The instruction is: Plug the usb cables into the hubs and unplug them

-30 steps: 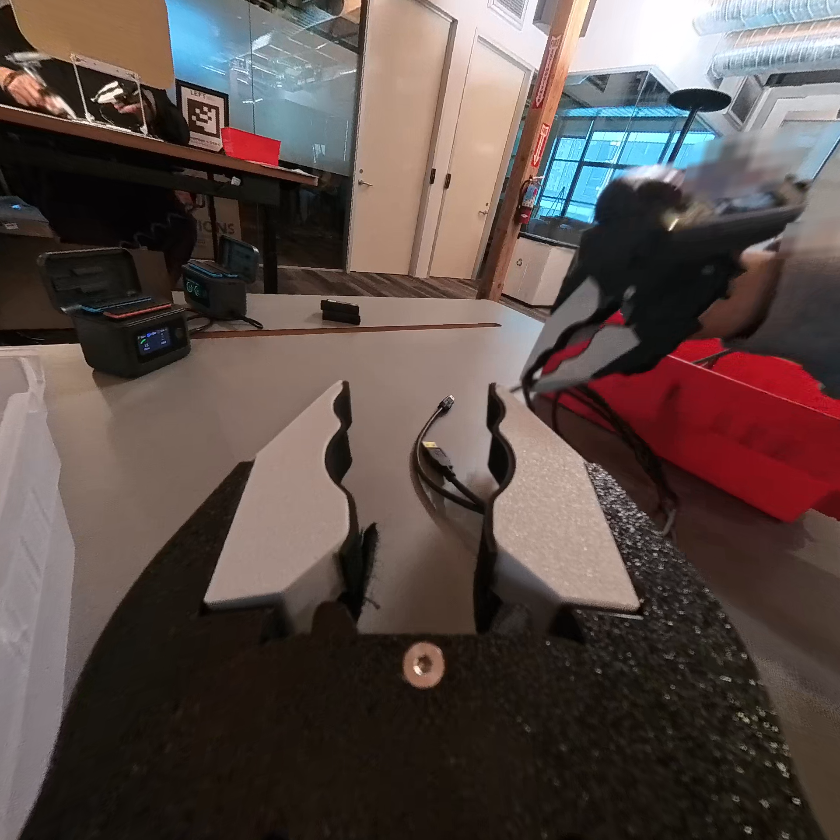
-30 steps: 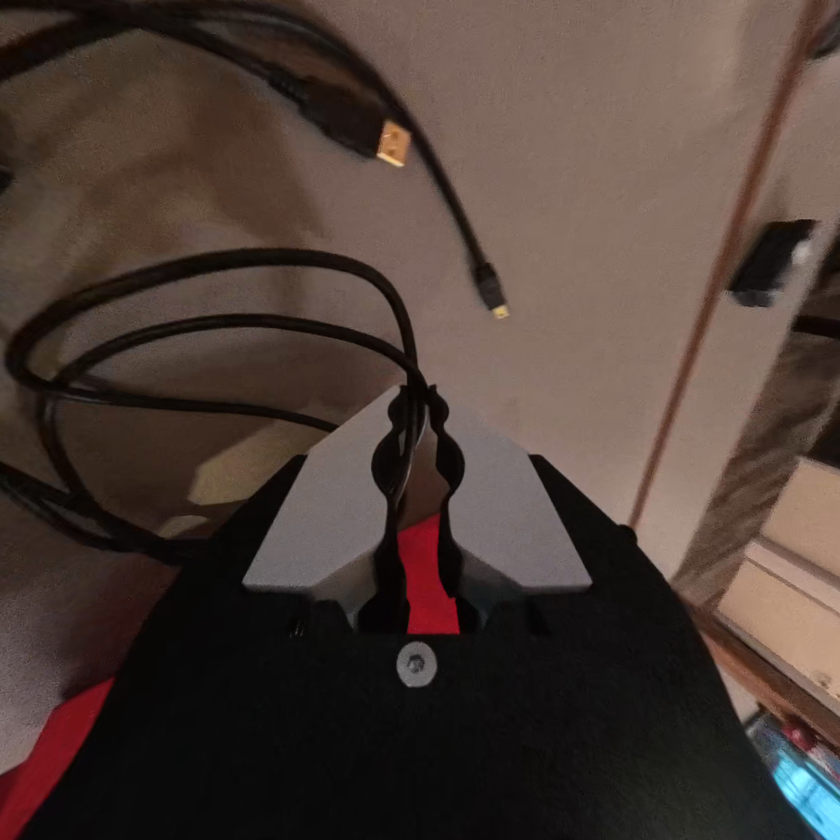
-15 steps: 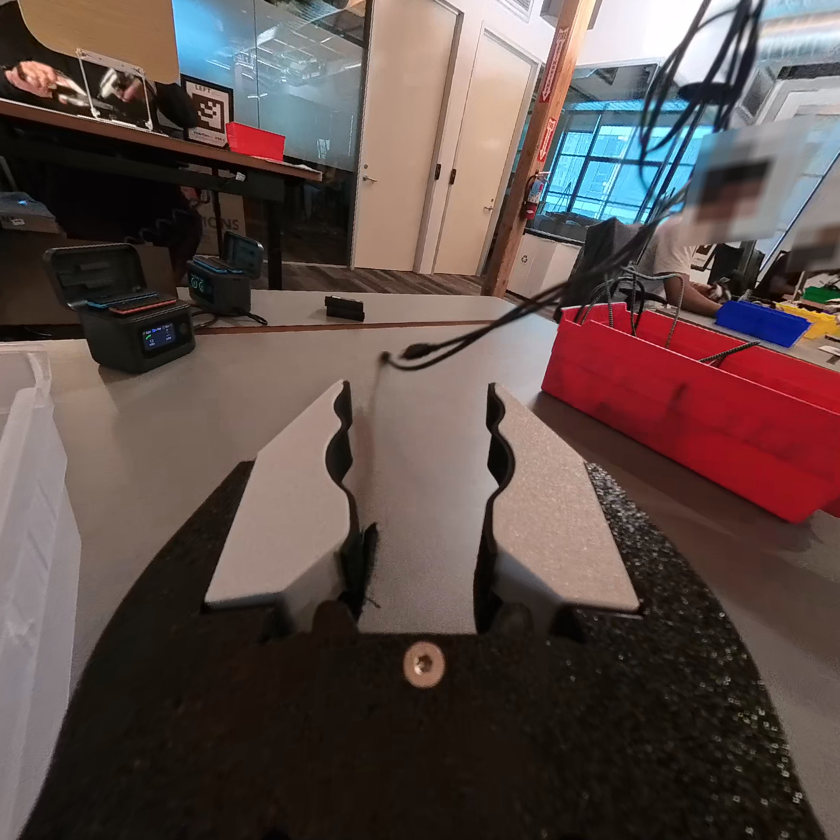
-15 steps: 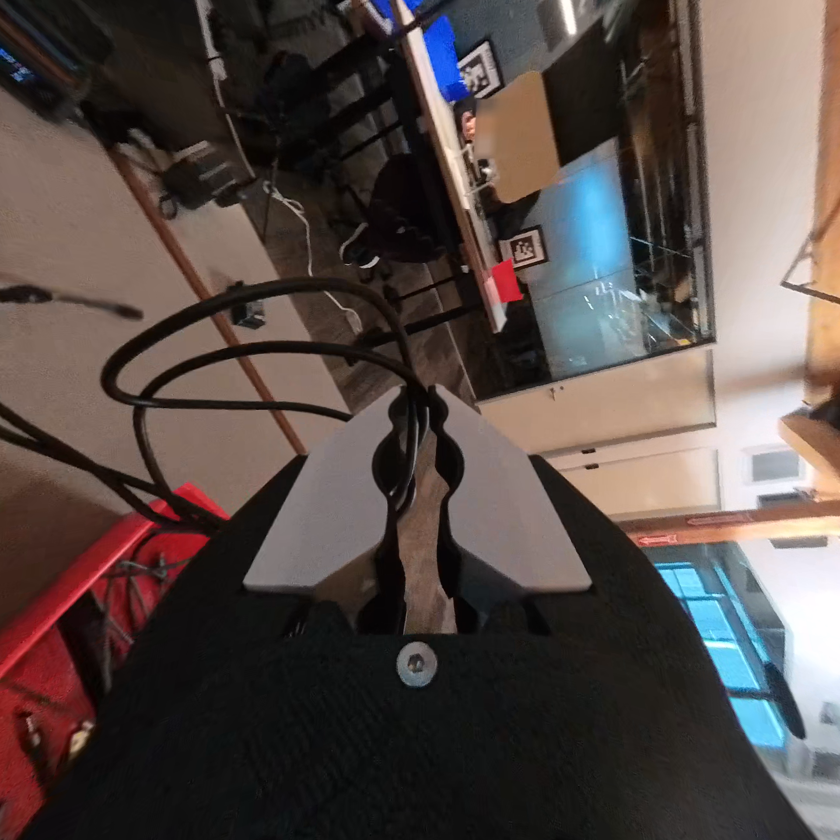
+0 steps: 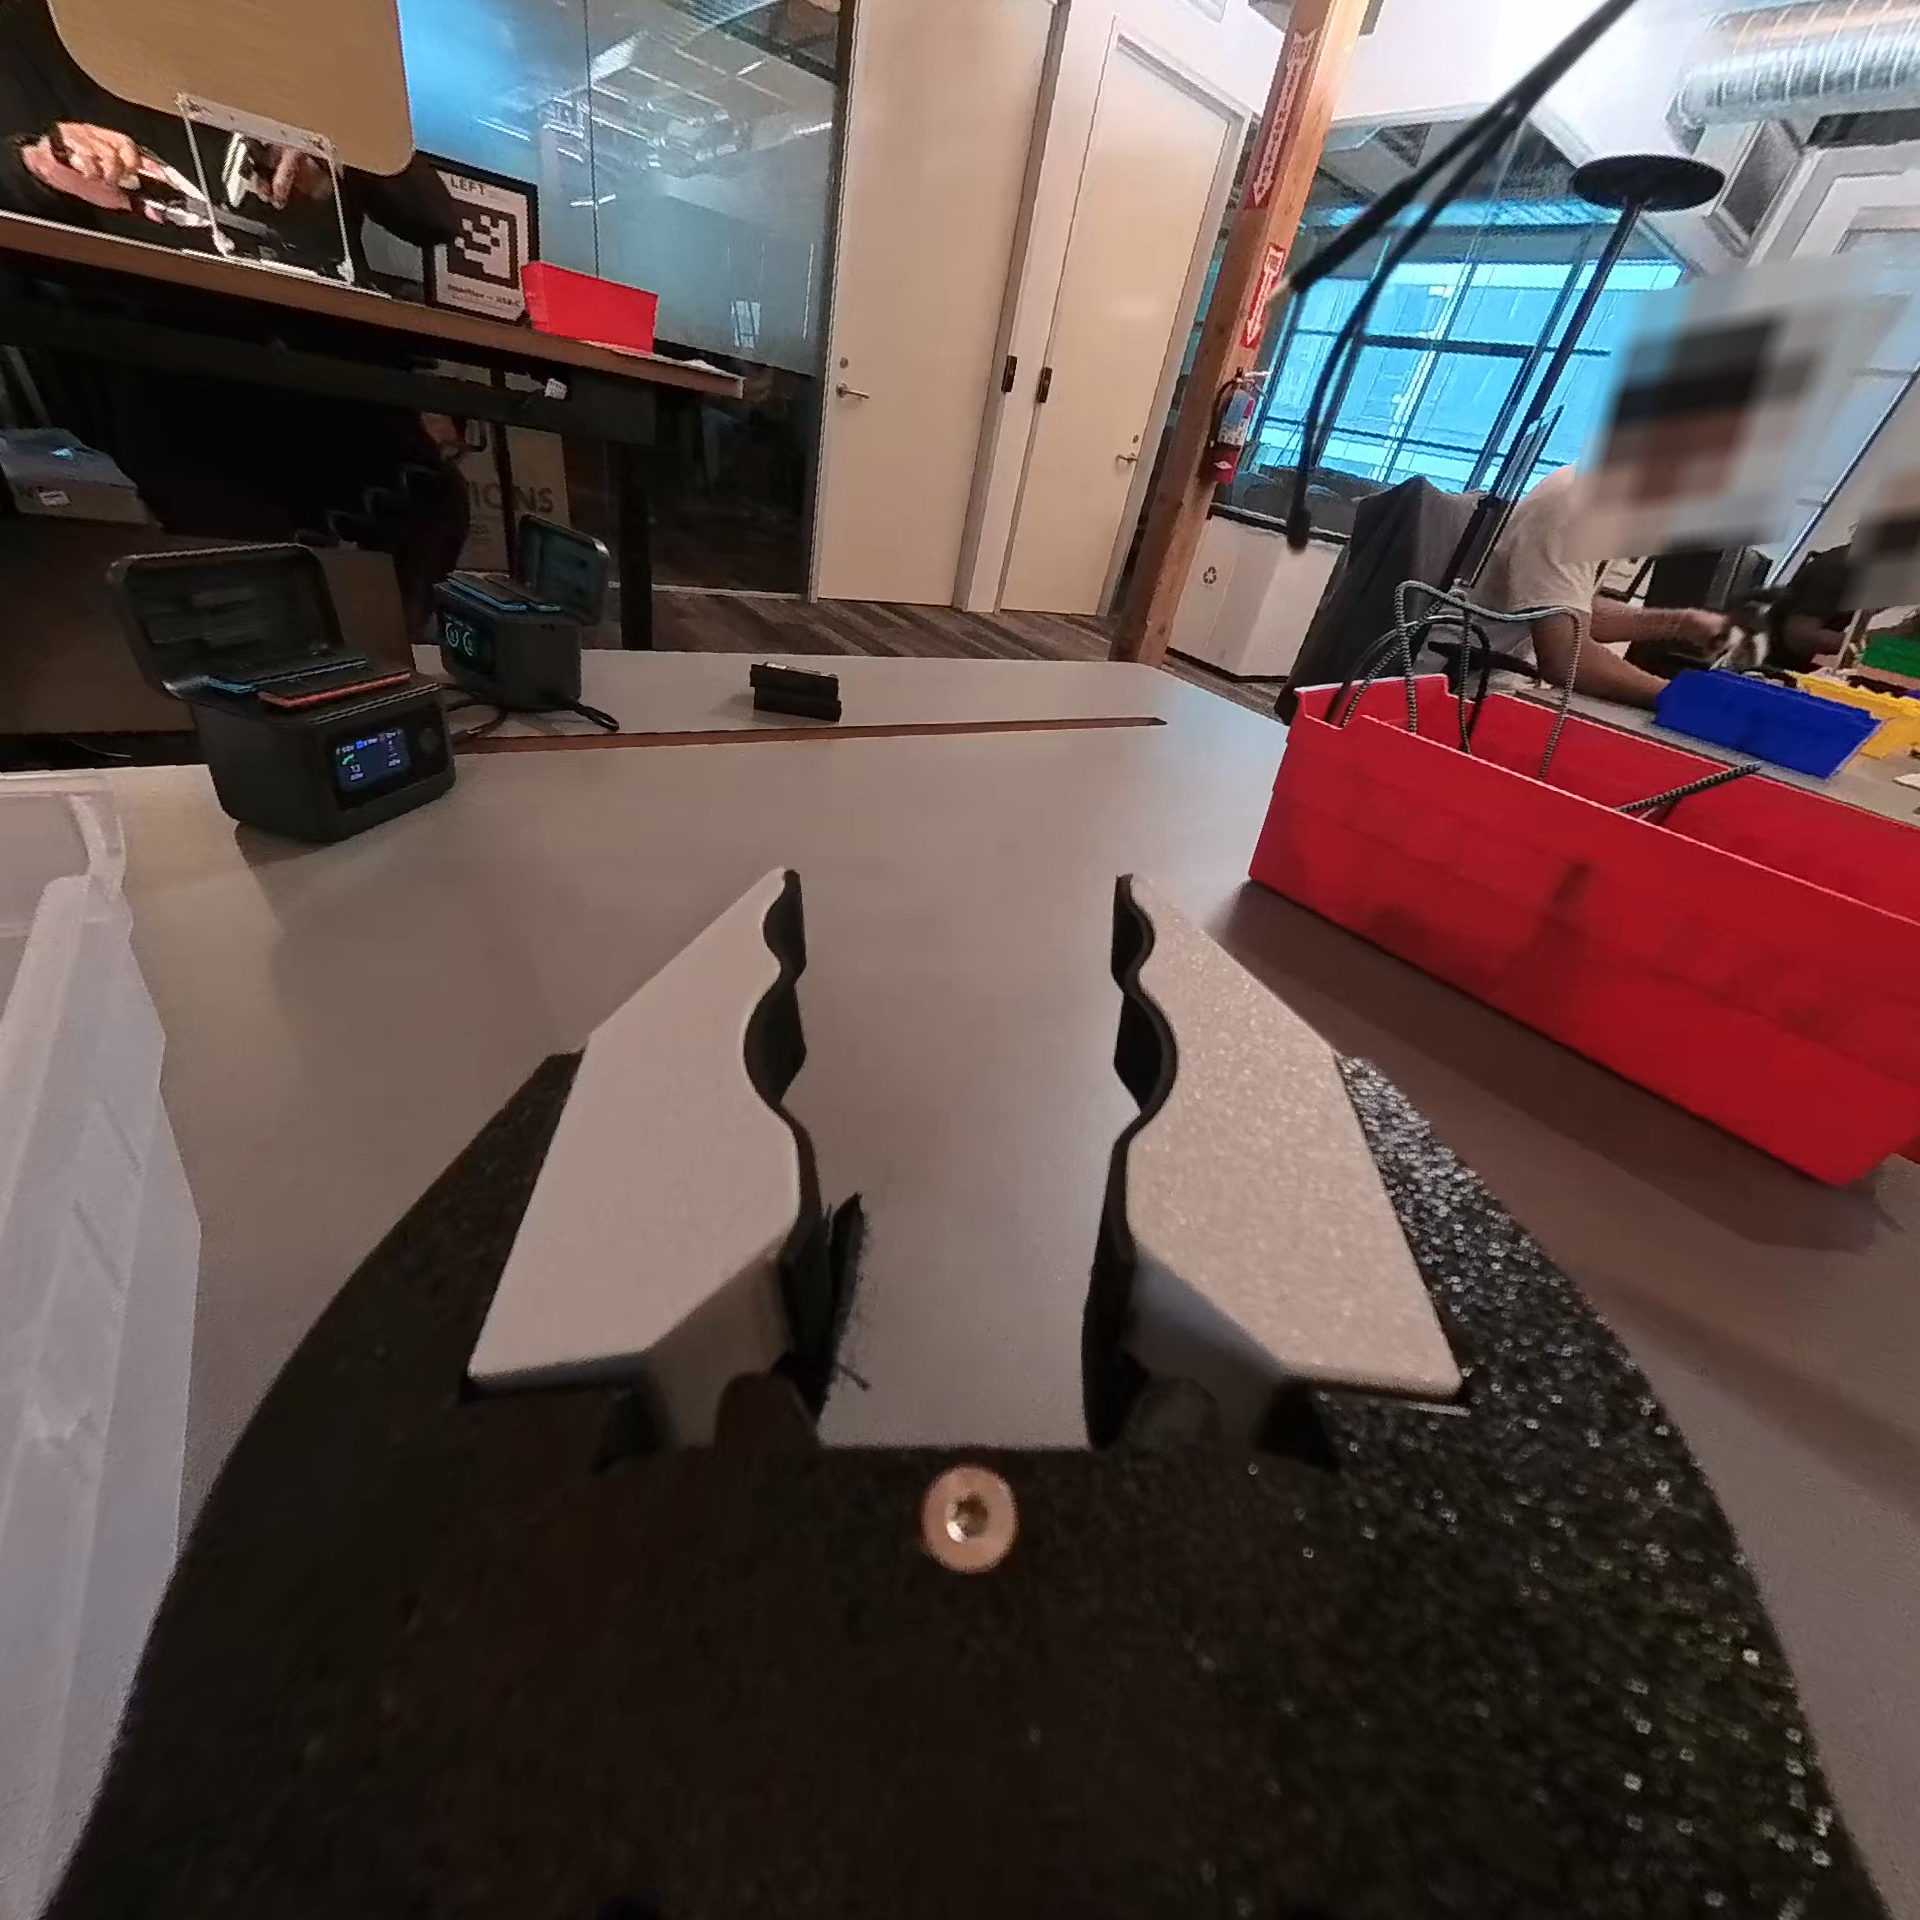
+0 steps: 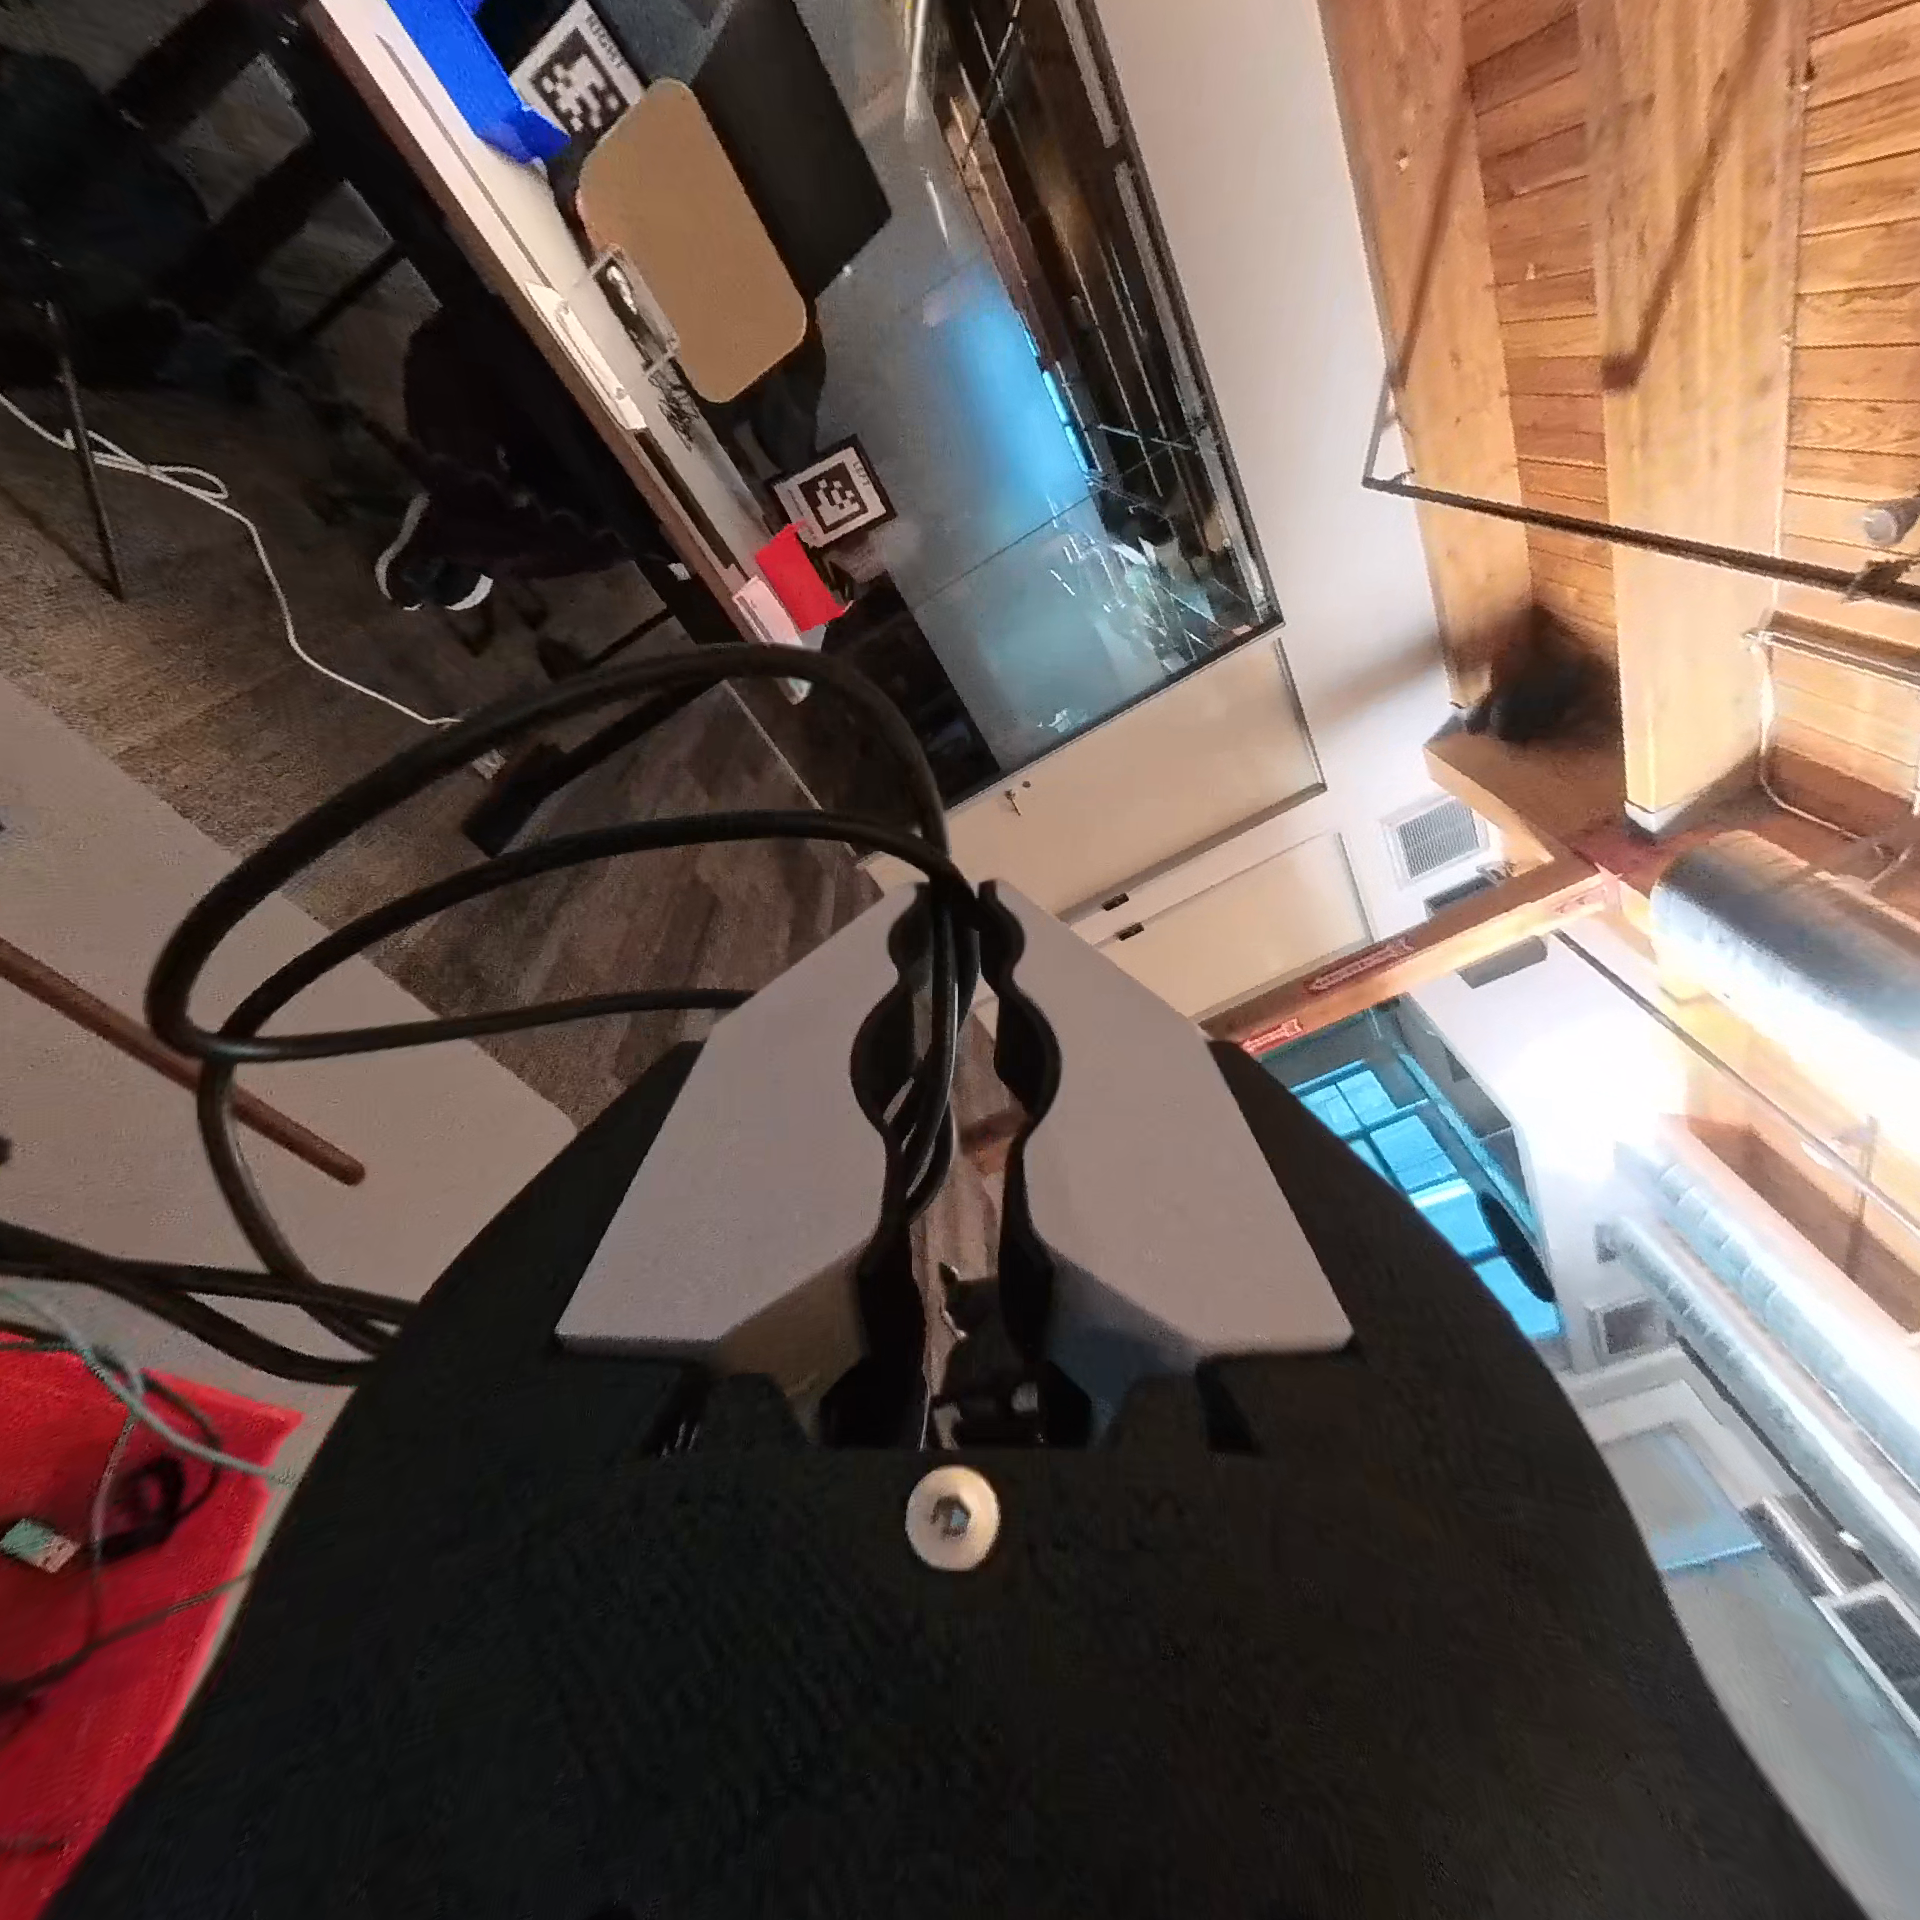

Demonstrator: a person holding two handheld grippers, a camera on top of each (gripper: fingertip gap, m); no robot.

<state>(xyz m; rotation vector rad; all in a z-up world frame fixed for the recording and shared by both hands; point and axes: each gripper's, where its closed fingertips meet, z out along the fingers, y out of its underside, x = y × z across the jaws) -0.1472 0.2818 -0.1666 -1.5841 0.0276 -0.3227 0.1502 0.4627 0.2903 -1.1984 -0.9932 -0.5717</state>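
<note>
Cable [image 6: 582, 831], black and looped in several strands, is pinched between the closed fingers of the right gripper [image 6: 951, 904] and held high above the bench [image 5: 987, 810]. Left gripper [image 5: 956, 904] is held wide, with nothing between its fingers. More cables are seen in the red bin [image 5: 1558, 935]. No hub is in sight, so plugging is judged not yet begun.
</note>
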